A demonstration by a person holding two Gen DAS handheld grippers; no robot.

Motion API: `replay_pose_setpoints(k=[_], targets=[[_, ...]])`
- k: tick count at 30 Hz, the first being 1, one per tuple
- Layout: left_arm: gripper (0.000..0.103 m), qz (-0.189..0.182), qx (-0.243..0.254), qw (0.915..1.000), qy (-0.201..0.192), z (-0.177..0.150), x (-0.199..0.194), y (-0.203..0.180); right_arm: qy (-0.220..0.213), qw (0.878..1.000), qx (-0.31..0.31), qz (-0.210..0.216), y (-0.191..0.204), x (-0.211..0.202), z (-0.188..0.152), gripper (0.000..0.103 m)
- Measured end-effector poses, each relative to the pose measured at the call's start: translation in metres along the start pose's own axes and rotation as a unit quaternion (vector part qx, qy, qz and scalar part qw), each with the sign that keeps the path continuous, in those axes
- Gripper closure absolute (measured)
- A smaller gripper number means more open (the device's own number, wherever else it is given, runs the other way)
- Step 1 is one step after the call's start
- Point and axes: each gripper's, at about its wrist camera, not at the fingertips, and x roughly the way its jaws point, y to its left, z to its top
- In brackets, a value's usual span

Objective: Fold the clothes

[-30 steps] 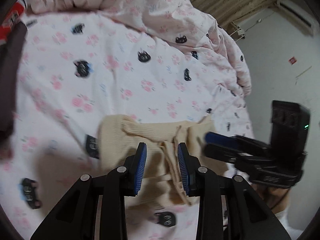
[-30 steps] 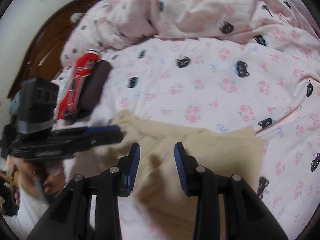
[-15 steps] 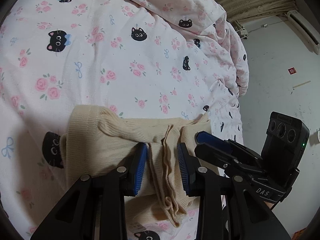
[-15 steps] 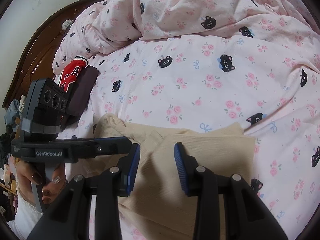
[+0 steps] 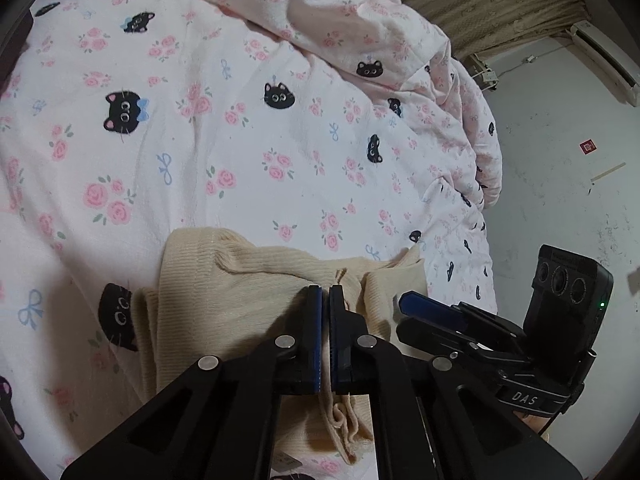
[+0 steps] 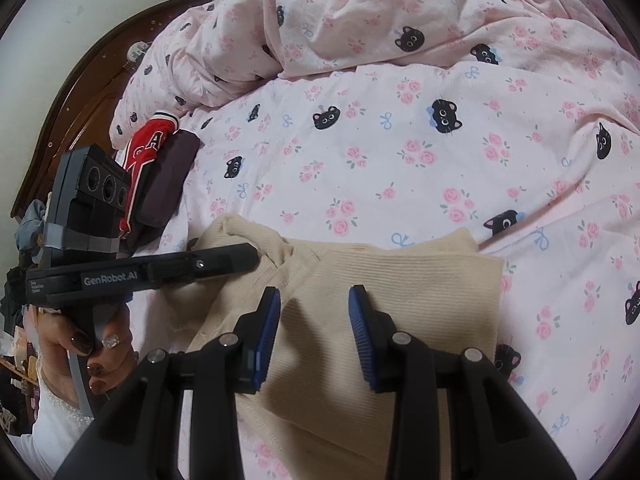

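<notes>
On the pink cat-print bedsheet (image 5: 224,152), near its front edge, lies the beige ribbed knit garment (image 6: 400,280), partly folded: its right portion is flat and squared in the right wrist view, while the left portion is bunched, with a narrow strip of knit gathered into a ridge. Folding appears to be about midway; the loose left part has yet to be brought over and the whole smoothed into a compact stack. Beside the headboard (image 6: 84,92), well apart from the garment, a red-and-white garment (image 6: 146,148) rests on a dark folded item (image 6: 168,180), seemingly a pile already finished, though this is a judgement only

Left gripper (image 5: 325,296): lowered onto the knit, its blue pads drawn almost together with the ridge of fabric pinched between them, so it is clenched on the beige garment. It reaches in nearly level from the left, as the right wrist view shows, held by a hand (image 6: 80,344) with dark-painted nails

Right gripper (image 6: 314,300): jaws spread wide, nothing between them, poised just above the flat right part of the garment and pointing forward across the bed; whether the fingertips touch the cloth cannot be told. From the left wrist view it sits just beside the left one, angled inward
</notes>
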Motion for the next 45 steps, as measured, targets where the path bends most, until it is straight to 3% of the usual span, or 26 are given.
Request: replay_pose_setpoints(k=[7,13,19,30,32,37,45], targets=[[0.102,0.006,-0.006,0.9997,-0.023,0.002,-0.016,0.004,0.001,1.000,-0.008,0.006,0.004,0.001,0.000,0.066],[0.101,0.005,-0.013,0.9997,-0.021,0.004,-0.016,0.007,-0.002,1.000,-0.013,0.012,0.008,0.004,0.002,0.066],[0.101,0.032,-0.032,0.9984,-0.033,0.004,-0.026,0.018,-0.008,0.998,-0.062,0.028,0.041,0.010,-0.001,0.065],[0.101,0.086,-0.064,0.9942,-0.008,-0.005,-0.025,0.047,-0.013,0.990,-0.113,-0.084,0.087,0.052,-0.006,0.065],[0.101,0.084,-0.069,0.9941,-0.006,-0.006,-0.025,0.050,-0.008,0.990,-0.115,-0.085,0.089,0.056,-0.006,0.069],[0.101,0.080,-0.070,0.9943,-0.007,-0.006,-0.028,0.051,-0.002,0.992,-0.101,-0.078,0.082,0.056,-0.006,0.089],[0.101,0.082,-0.067,0.9943,-0.007,-0.005,-0.029,0.050,-0.019,0.995,-0.081,-0.059,0.076,0.039,0.000,0.100]])
